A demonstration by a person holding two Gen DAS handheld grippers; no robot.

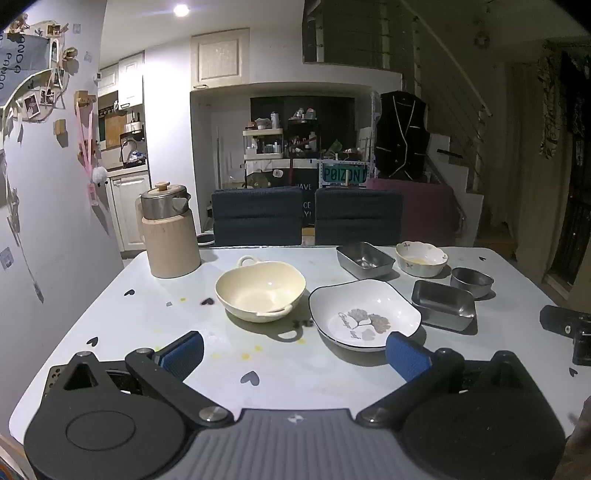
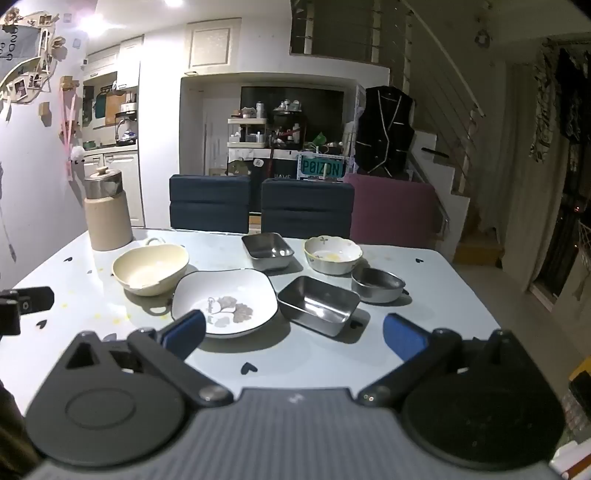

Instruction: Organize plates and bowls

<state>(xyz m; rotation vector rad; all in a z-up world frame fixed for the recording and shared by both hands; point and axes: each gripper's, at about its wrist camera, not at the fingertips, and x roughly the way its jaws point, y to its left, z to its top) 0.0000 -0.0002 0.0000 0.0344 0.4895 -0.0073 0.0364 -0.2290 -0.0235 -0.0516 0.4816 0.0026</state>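
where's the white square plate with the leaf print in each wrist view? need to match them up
Left wrist: the white square plate with the leaf print and dark rim lies right of centre, just beyond the right blue finger pad.
Right wrist: the same plate lies left of centre, behind the left blue finger pad.
Shared landmark: the cream two-handled bowl sits just left of the plate in both.

Dim room — navy chairs [image 1: 258,216], staircase [image 1: 461,177], ceiling light [image 1: 181,10].

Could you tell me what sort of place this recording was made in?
Most likely a home dining area beside a kitchen: a table set with bowls and a white plate, two upholstered chairs behind it, white kitchen cabinets and a staircase.
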